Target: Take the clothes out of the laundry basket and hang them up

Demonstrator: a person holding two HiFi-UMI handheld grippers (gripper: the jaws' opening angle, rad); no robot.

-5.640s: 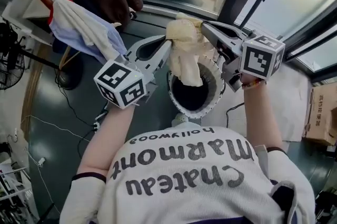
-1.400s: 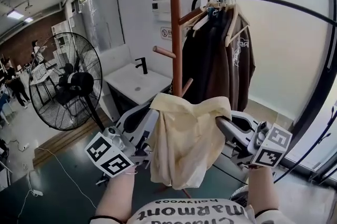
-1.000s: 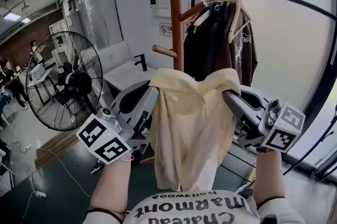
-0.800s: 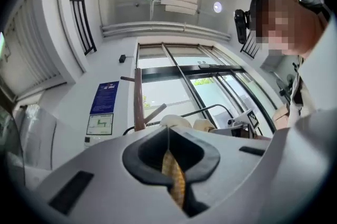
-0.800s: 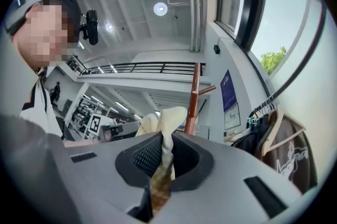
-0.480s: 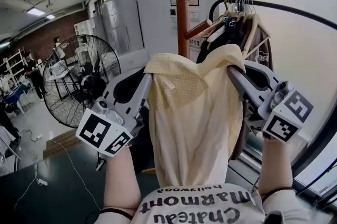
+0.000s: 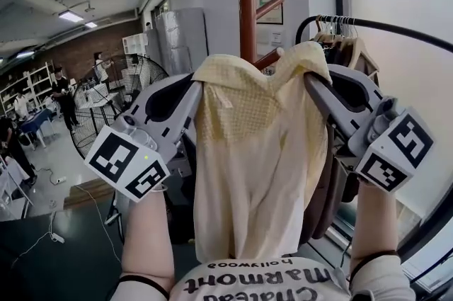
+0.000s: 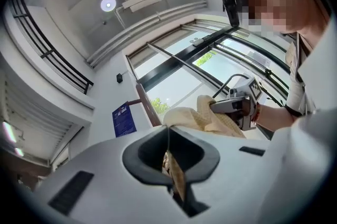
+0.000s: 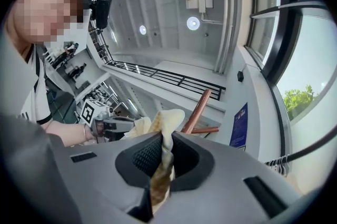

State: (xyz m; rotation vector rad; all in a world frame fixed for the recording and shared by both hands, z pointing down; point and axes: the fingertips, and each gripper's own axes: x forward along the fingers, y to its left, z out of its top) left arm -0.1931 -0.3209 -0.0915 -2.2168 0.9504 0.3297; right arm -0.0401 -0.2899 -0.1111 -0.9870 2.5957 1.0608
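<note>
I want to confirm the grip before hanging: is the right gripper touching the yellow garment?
Touching. The right gripper view shows the right gripper with its jaws closed on a fold of the yellow garment, pinched between them.

The wooden coat stand [image 7: 245, 2] rises at top centre, just behind the yellow garment [image 7: 255, 151], with pegs jutting both ways. At right, a rail [image 7: 407, 35] of hanging clothes [image 7: 333, 179] blocks passage. Upper left is open above a fan [image 7: 106, 98].

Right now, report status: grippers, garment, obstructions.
Left gripper, right gripper both shut on yellow garment. Garment hangs spread between them. Wooden coat stand just behind it.
</note>
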